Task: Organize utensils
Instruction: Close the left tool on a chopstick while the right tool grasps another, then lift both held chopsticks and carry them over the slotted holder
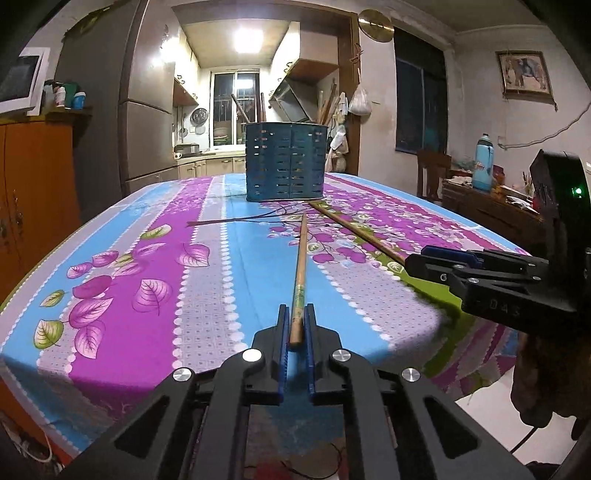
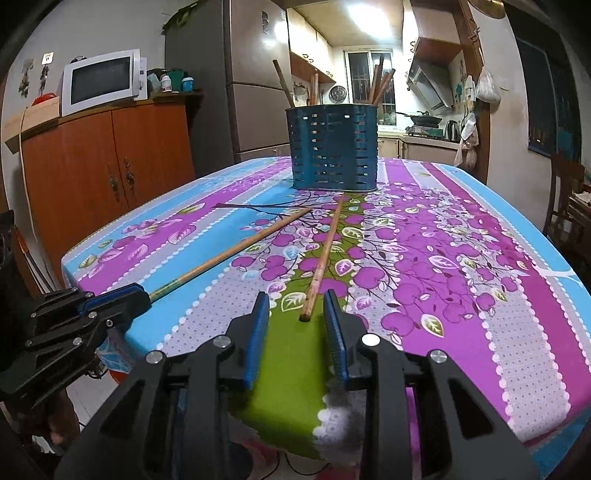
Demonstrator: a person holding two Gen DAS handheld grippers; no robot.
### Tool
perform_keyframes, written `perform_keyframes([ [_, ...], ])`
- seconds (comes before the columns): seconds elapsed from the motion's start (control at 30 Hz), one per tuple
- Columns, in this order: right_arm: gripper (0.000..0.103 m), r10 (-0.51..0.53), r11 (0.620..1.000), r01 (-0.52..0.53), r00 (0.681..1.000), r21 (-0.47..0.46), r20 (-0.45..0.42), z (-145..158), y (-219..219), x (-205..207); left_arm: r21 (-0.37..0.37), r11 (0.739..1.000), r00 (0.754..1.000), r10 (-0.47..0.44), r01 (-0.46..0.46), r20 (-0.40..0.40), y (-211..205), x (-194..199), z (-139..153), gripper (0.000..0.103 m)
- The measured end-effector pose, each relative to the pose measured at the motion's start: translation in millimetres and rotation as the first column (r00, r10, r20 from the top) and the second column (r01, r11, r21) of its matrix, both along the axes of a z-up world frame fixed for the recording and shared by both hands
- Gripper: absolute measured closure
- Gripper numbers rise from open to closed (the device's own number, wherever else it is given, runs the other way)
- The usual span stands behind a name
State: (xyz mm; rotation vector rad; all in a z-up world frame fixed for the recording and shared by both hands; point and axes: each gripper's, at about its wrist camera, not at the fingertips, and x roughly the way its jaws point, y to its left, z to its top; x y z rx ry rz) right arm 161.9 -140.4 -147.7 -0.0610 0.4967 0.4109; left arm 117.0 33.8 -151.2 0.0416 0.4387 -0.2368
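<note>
Chopstick (image 1: 300,273) end clamped between left fingers (image 1: 283,325).

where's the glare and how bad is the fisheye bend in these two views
Left wrist view: the kitchen ceiling light blows out white and the table edge bows into an arc; the chopstick in the left gripper stays sharp. Right wrist view: glare on the ceiling light, dark corners, cabinet leaning.

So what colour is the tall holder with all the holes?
Dark blue. The slotted holder shows best in the right wrist view.
</note>
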Motion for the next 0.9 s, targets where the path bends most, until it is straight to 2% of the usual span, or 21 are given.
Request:
perform_keyframes([
  [0.17, 0.085, -0.017, 1.0, 0.017, 1.0, -0.012, -0.011, -4, 5, 6, 0.003, 1.0, 1.0, 0.001, -0.001, 0.015, -5, -2, -2, 0.093],
  [0.8, 0.087, -0.072, 0.997, 0.073, 0.997, -0.008, 0.039, -10, 9, 3, 0.011, 0.999, 0.997, -0.036, 0.035, 0.068, -4, -7, -8, 0.093],
  [0.87, 0.097, -0.078, 0.997, 0.078, 0.996, 0.005, 0.032, -9, 8, 4, 0.018, 1.0, 0.998, -0.025, 0.024, 0.06, -7, -6, -6, 0.093],
  [0.9, 0.097, -0.077, 0.997, 0.077, 0.997, 0.011, 0.029, -9, 7, 4, 0.015, 1.0, 0.998, -0.024, 0.023, 0.056, -7, -6, -6, 0.095],
])
